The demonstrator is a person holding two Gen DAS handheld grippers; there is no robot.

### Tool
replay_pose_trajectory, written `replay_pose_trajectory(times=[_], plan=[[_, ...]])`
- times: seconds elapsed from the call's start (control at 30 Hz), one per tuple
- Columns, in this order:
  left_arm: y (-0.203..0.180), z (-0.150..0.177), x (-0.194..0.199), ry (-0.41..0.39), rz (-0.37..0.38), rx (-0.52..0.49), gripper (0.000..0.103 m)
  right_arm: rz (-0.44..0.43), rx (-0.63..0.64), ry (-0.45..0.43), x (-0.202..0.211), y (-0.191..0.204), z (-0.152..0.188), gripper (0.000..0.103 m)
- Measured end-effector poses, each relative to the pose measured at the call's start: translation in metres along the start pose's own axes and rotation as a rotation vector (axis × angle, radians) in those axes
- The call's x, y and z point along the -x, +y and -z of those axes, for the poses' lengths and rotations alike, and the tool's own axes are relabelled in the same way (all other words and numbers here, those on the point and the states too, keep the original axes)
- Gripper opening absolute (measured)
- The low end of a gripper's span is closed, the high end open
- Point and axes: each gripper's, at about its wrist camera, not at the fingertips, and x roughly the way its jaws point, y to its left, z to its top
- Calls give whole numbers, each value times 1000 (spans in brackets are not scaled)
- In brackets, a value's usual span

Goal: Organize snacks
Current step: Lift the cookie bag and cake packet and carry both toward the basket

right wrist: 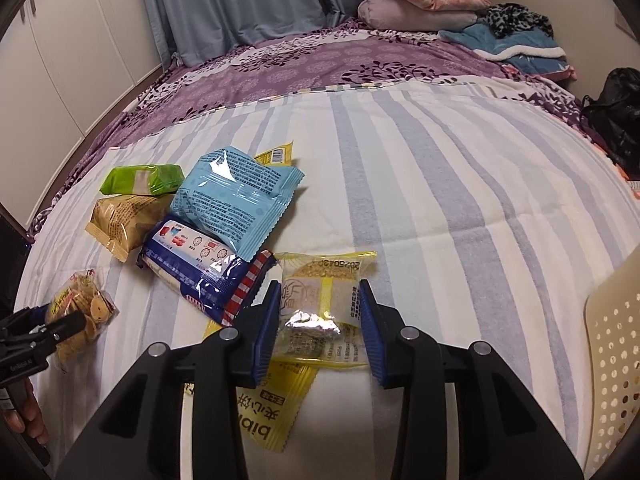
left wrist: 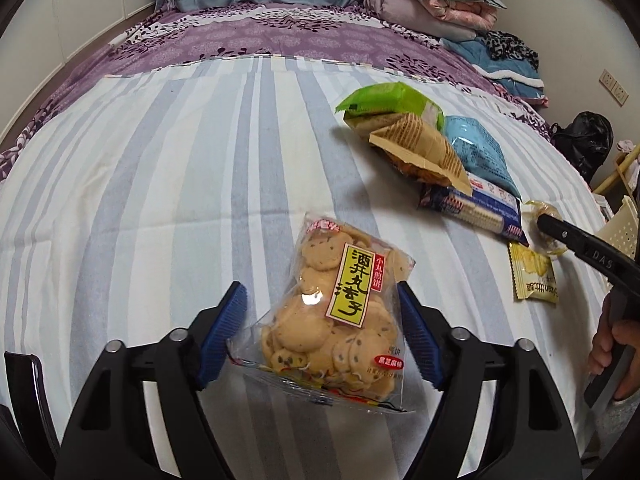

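Snacks lie on the striped sheet [right wrist: 460, 184] of a bed. Right gripper [right wrist: 320, 328] is clamped on a clear pastry packet [right wrist: 316, 300], above a yellow packet [right wrist: 268, 408]. Left gripper [left wrist: 320, 332] stands apart around a bag of small round biscuits [left wrist: 332, 316]; its pads do not press it. A cream perforated basket [right wrist: 616, 360] is at the right.

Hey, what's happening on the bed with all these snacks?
A person is sorting snacks on a striped sheet with two handheld grippers. The right gripper is shut on a clear yellow-edged pastry packet. The left gripper straddles a clear bag of round sesame crackers, jaws apart. Other packets lie piled nearby.
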Motion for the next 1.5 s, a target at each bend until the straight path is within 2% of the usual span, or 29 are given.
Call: replay_pose_trajectory(times=[0.23, 0.33, 0.4, 0.67, 0.97, 1.3, 1.5], plan=[[-9, 8, -6, 24, -18, -46, 81, -11, -6, -23, 13, 1, 0, 38], [-11, 11, -6, 8, -30, -64, 81, -15, -8, -33, 19, 0, 0, 38], [-11, 11, -4, -1, -41, -65, 73, -18, -9, -42, 24, 0, 0, 38], [-13, 8, 21, -64, -26, -39, 72, -26, -26, -85, 49, -8, 1, 38], [-31, 2, 50, -123, 2, -73, 71, -39, -35, -136, 76, -14, 4, 38], [-33, 28, 43, -47, -16, -88, 71, -25, -64, -151, 92, -31, 18, 38], [-36, 41, 32, 6, -38, -115, 71, -12, -96, -199, 115, -44, 20, 38]])
